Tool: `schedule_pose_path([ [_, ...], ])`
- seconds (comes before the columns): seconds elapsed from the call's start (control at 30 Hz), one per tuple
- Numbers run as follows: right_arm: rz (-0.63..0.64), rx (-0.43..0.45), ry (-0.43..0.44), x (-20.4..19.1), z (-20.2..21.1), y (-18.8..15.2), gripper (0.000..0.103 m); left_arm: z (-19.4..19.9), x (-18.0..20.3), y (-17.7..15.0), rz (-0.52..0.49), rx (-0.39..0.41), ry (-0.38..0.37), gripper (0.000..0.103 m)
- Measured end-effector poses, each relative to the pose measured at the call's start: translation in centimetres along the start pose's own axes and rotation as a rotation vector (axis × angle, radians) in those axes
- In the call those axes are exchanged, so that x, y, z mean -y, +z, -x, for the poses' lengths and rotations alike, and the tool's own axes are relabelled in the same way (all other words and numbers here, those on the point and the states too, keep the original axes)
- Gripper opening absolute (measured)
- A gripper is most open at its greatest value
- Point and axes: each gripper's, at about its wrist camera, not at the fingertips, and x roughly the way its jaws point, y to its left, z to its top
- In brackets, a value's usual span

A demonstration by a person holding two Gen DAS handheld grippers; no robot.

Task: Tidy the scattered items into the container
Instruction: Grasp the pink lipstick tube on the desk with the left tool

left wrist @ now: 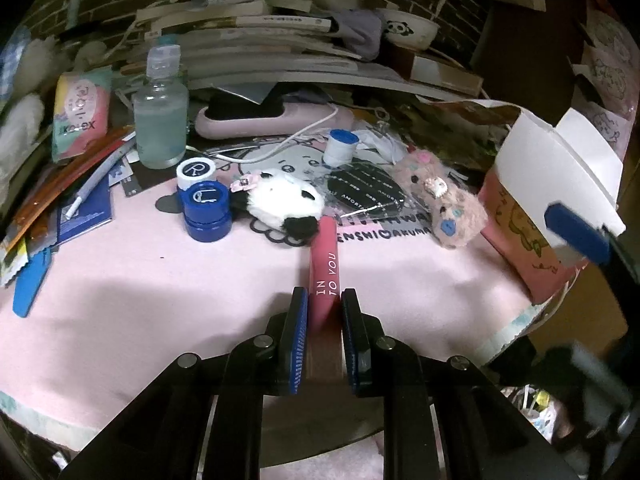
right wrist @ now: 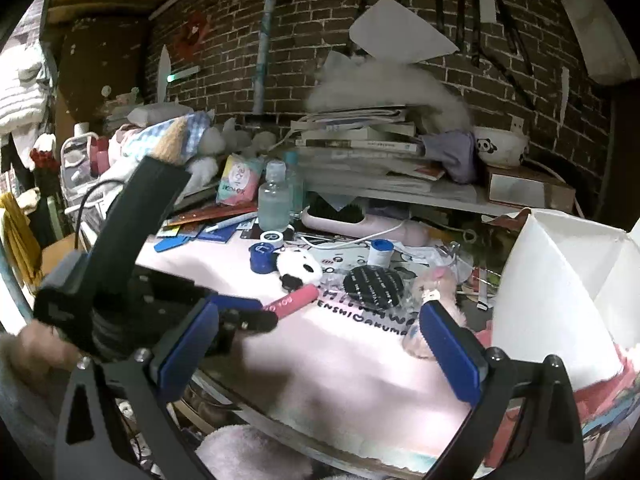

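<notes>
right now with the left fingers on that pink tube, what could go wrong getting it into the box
The left gripper pinches only one end of the pink tube, so it may pivot or slip when lifted. Its far tip touches the panda plush and could drag it. The open right gripper sits by the white box, so the two could collide.

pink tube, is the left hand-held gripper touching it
Touching: the left wrist view shows the left hand-held gripper shut on the pink tube, a pad pressing each side.
</notes>
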Motion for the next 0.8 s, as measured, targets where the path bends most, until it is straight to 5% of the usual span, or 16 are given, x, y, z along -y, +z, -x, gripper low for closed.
schedule_pose_path([
  [0.8,-0.207,-0.048,-0.020,1.5,-1.6,-2.8,0.101,2.5,-0.4,2.4,-0.017,0.065,0.013,0.012],
])
